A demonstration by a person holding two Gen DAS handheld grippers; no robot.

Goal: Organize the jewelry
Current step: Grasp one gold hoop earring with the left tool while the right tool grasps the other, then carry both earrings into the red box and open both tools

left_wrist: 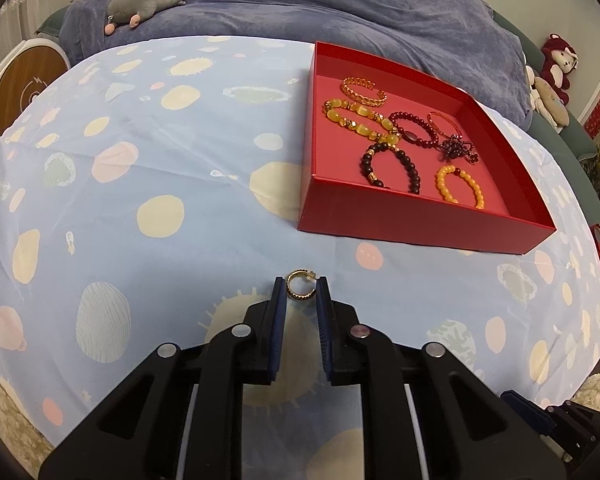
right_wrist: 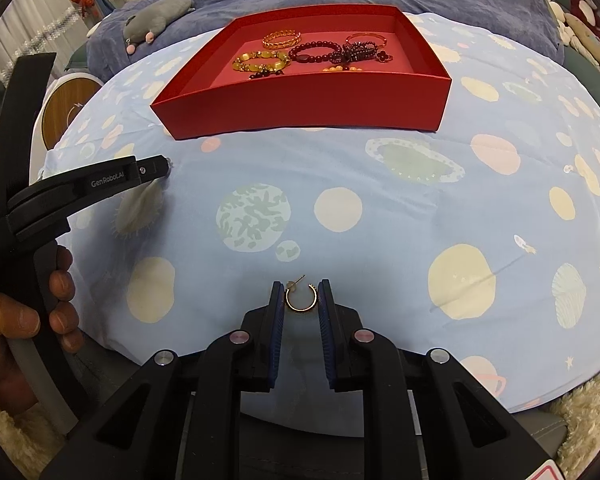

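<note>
Earrings: each hand-held gripper, left (left_wrist: 301,289) and right (right_wrist: 301,295), pinches one gold hoop (left_wrist: 300,285) (right_wrist: 301,298), gap facing away.

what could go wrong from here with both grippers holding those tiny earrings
1. Each small gold hoop earring is pinched only at the fingertips of the left gripper and right gripper; it may slip out.
2. A dropped earring would be hard to spot on the patterned blue cloth.
3. Released carelessly, it could tangle among the beaded bracelets in the red box.
</note>
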